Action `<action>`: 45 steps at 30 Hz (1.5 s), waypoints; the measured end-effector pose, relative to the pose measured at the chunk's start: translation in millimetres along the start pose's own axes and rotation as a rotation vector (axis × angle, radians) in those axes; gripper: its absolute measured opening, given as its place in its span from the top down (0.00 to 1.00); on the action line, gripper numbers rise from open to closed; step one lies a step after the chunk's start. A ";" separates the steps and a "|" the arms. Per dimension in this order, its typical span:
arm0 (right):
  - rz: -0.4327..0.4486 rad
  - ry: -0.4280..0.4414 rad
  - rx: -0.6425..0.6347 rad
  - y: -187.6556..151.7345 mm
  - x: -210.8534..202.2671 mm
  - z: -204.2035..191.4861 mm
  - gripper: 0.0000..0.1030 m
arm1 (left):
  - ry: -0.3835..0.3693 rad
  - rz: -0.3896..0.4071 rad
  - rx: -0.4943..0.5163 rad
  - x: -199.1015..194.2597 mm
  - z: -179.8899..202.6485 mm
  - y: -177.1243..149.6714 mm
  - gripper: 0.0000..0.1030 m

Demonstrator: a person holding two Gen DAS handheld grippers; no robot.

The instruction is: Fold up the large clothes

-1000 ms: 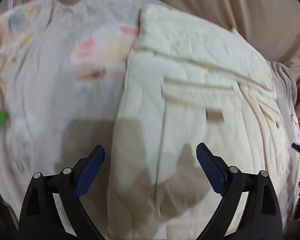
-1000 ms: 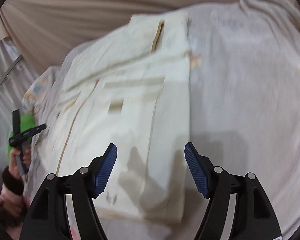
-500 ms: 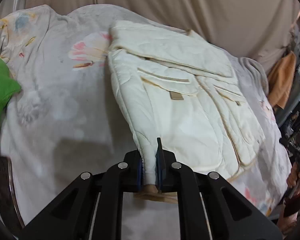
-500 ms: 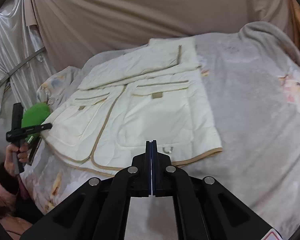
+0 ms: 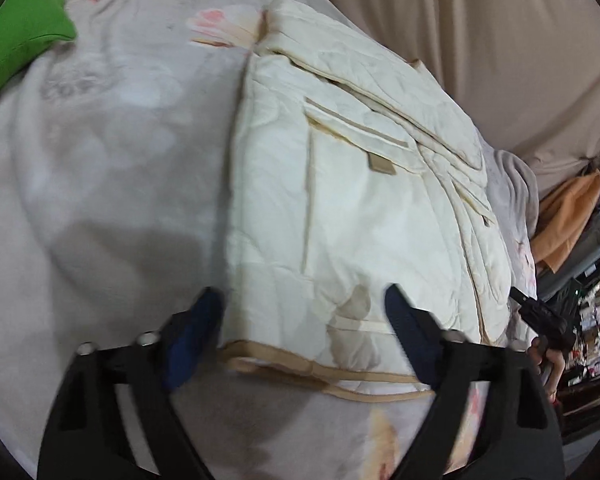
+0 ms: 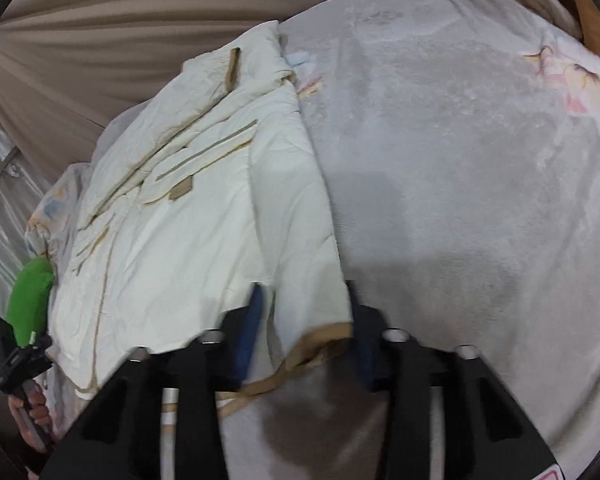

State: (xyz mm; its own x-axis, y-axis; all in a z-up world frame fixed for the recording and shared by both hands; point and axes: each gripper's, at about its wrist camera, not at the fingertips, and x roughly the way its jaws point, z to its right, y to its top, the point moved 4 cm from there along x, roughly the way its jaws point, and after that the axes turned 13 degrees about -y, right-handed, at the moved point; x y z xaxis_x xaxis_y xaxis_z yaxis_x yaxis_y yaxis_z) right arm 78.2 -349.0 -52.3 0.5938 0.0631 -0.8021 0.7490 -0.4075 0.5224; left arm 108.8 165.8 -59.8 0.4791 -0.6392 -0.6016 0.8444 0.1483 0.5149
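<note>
Cream quilted jacket (image 5: 360, 208) with tan binding lies partly folded on a pale floral blanket (image 5: 112, 168), filling the frame centre in both wrist views; a small tan tab on its pocket bears no readable writing. Left gripper (image 5: 304, 320), lower frame, has its jaws opening, astride the hem corner without pressing it. Right gripper (image 6: 304, 332), lower centre, shows jaws apart, the hem corner between them, apparently unpinched. Green cloth (image 5: 16, 40) lies upper left; beige curtain (image 6: 100, 20) hangs behind.
</note>
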 end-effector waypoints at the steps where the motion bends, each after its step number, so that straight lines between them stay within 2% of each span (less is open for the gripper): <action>1: 0.003 0.008 0.016 -1.7 -5.1 -2.5 0.94 | 0.015 -0.016 0.022 2.8 0.9 1.8 0.69; 3: 0.062 0.014 -0.001 -9.5 -31.8 -9.9 0.95 | -0.005 -0.023 0.034 -0.6 4.5 4.8 0.83; 4: 0.083 0.036 -0.014 -17.6 -49.9 -13.5 0.95 | -0.006 -0.021 0.044 -6.8 6.4 5.1 0.86; 7: 0.090 0.066 -0.064 -55.8 -101.3 -21.6 0.95 | -0.017 -0.040 0.098 -37.7 11.6 -2.4 0.88; 9: 0.057 0.046 -0.120 -98.5 -132.3 -21.7 0.95 | 0.002 -0.078 0.130 -60.8 12.5 -19.3 0.87; 12: -0.033 -0.016 -0.181 -163.2 -149.0 -11.8 0.91 | 0.053 -0.124 0.154 -86.2 9.9 -45.8 0.80; 14: -0.076 -0.082 -0.195 -185.1 -151.5 -3.0 0.85 | 0.093 -0.064 0.136 -106.3 11.3 -42.6 0.79; 15: -0.064 -0.114 -0.190 -183.3 -157.4 0.7 0.83 | 0.100 0.004 0.145 -121.5 17.8 -33.1 0.80; 16: -0.032 -0.132 -0.181 -175.8 -166.4 3.5 0.81 | 0.109 0.076 0.169 -137.2 27.9 -19.7 0.77; 18: 0.103 -0.154 -0.162 -138.4 -194.6 4.2 0.78 | 0.108 0.200 0.245 -159.7 54.8 12.7 0.72; 19: 0.163 -0.151 -0.156 -117.9 -205.0 1.8 0.76 | 0.111 0.234 0.291 -164.4 64.7 26.3 0.69; 21: 0.274 -0.102 -0.170 -67.8 -217.5 -15.4 0.76 | 0.123 0.270 0.395 -150.4 95.1 64.9 0.68; 23: 0.344 -0.062 -0.215 -18.7 -210.4 -42.3 0.76 | 0.117 0.255 0.447 -114.3 118.5 106.7 0.68; 24: 0.351 -0.042 -0.239 3.4 -199.5 -57.0 0.76 | 0.099 0.241 0.454 -96.2 127.3 123.2 0.68; 26: 0.323 0.012 -0.263 55.1 -160.0 -89.0 0.79 | 0.074 0.202 0.458 -45.0 139.6 161.0 0.68; 28: 0.278 0.035 -0.284 93.0 -120.3 -117.5 0.83 | 0.078 0.169 0.461 3.9 142.1 193.2 0.68; 31: 0.198 -0.009 -0.329 146.8 -38.8 -162.5 0.87 | 0.133 0.081 0.461 90.4 138.1 231.1 0.69; 34: 0.125 -0.039 -0.341 172.9 29.5 -189.7 0.89 | 0.163 -0.005 0.430 156.7 122.1 255.3 0.69; 36: 0.066 -0.056 -0.343 185.8 75.0 -197.6 0.89 | 0.176 -0.065 0.394 195.4 106.2 261.3 0.68; 37: 0.041 -0.069 -0.350 186.3 91.7 -195.8 0.90 | 0.206 -0.083 0.391 210.3 97.9 262.3 0.68; 39: -0.015 -0.145 -0.390 186.1 126.8 -190.4 0.93 | 0.275 -0.101 0.399 230.1 78.3 263.8 0.68; 40: -0.020 -0.190 -0.404 187.8 137.8 -182.3 1.00 | 0.286 -0.099 0.397 232.9 70.0 264.0 0.67; 41: -0.016 -0.230 -0.400 191.8 144.9 -169.7 1.00 | 0.274 -0.085 0.386 231.1 61.3 265.0 0.67; 43: 0.019 -0.256 -0.296 206.2 141.1 -143.9 1.00 | 0.270 -0.060 0.365 223.8 49.0 268.2 0.67; 45: 0.064 -0.212 -0.207 216.5 123.2 -138.6 1.00 | 0.273 -0.041 0.352 215.5 41.3 271.5 0.67</action>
State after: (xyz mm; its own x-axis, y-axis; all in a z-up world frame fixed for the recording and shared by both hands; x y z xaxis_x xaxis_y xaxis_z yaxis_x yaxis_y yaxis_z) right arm 354.3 -303.2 2.1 0.5834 -0.1572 -0.7968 0.7690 -0.2085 0.6042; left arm 431.4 37.1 -24.4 0.5327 -0.4098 -0.7405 0.7532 -0.1694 0.6356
